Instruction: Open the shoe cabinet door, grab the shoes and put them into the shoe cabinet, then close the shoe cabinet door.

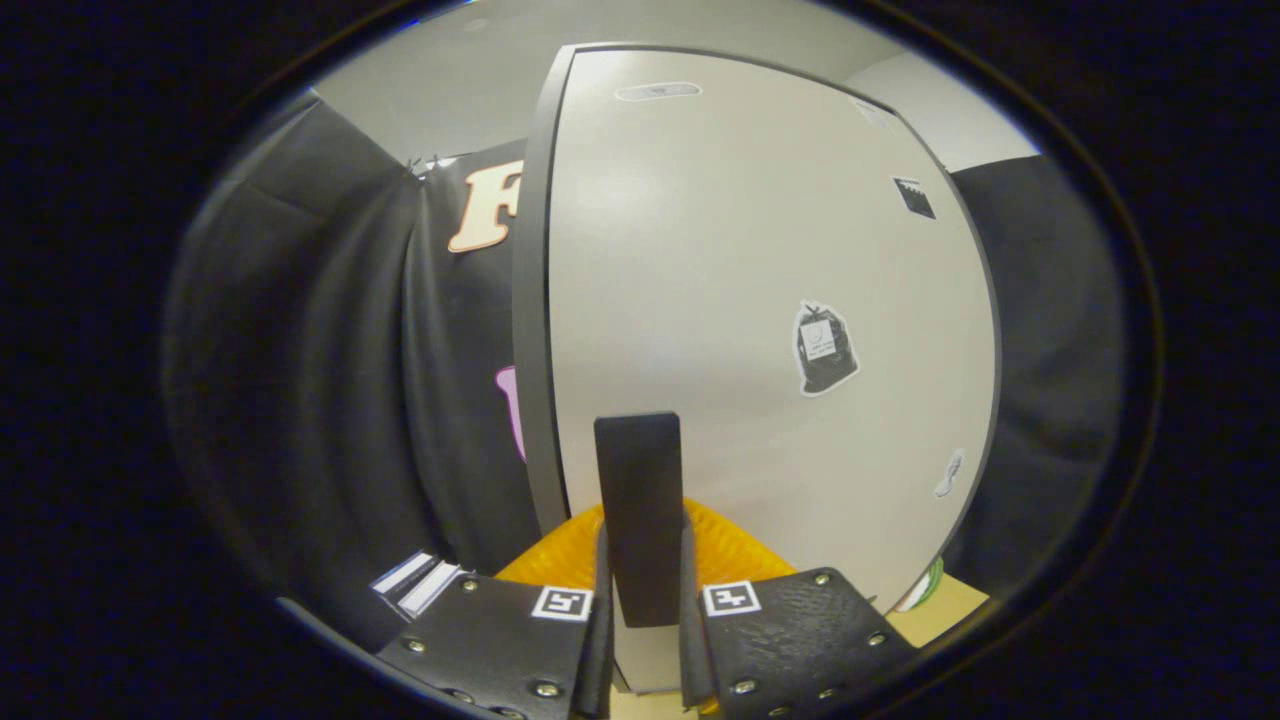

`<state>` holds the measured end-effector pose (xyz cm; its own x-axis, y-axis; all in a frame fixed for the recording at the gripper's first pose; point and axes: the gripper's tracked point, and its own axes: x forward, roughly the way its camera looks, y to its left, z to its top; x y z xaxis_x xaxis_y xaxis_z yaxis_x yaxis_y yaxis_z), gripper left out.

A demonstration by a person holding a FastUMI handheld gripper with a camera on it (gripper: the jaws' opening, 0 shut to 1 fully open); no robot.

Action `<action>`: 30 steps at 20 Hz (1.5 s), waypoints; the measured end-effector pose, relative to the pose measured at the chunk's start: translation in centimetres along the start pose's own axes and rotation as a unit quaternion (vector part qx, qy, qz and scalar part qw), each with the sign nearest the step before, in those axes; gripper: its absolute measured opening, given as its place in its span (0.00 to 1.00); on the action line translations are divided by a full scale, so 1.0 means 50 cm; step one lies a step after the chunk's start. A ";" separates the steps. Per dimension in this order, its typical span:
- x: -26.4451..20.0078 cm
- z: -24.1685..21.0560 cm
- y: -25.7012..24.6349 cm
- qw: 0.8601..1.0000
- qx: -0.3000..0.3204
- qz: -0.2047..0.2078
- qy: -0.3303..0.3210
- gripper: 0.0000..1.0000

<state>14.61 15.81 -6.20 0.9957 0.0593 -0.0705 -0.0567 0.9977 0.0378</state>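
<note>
A: Where is the gripper (pixel 640 600), and what are its fingers at?

B: Low in the gripper view, right up against the pale grey, flat-fronted shoe cabinet door (pixel 760 330); the two fingers stand close together with a dark, upright rectangular handle (pixel 640 510) between them, and both press against its sides; so the gripper is clamped on that handle.

A: And the door itself?

B: It rises just beyond the fingers, with a dark grey edge (pixel 532 300) running down its left side; whether it is ajar or flush I cannot tell. On its face sit a sticker shaped like a black rubbish bag (pixel 824 348), a small black square sticker (pixel 914 197) higher up to the right, and a small pale sticker (pixel 950 473) low near the right edge.

A: Anything near the handle?

B: An orange, ribbed plastic object (pixel 730 550) shows behind the fingers on either side of the handle; what it is I cannot tell. Black cloth (pixel 330 400) hangs left of the door; a strip of tan floor (pixel 940 605) shows at the lower right.
</note>
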 end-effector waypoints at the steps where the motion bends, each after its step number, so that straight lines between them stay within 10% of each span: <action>1: 0.000 0.000 -0.001 1.000 -0.004 0.001 0.001 0.26; 30: -0.324 0.005 -0.207 0.994 -0.001 0.111 0.016 0.15</action>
<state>-0.94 4.54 -5.21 0.9560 0.2781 -0.0933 -0.2740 0.9602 0.0539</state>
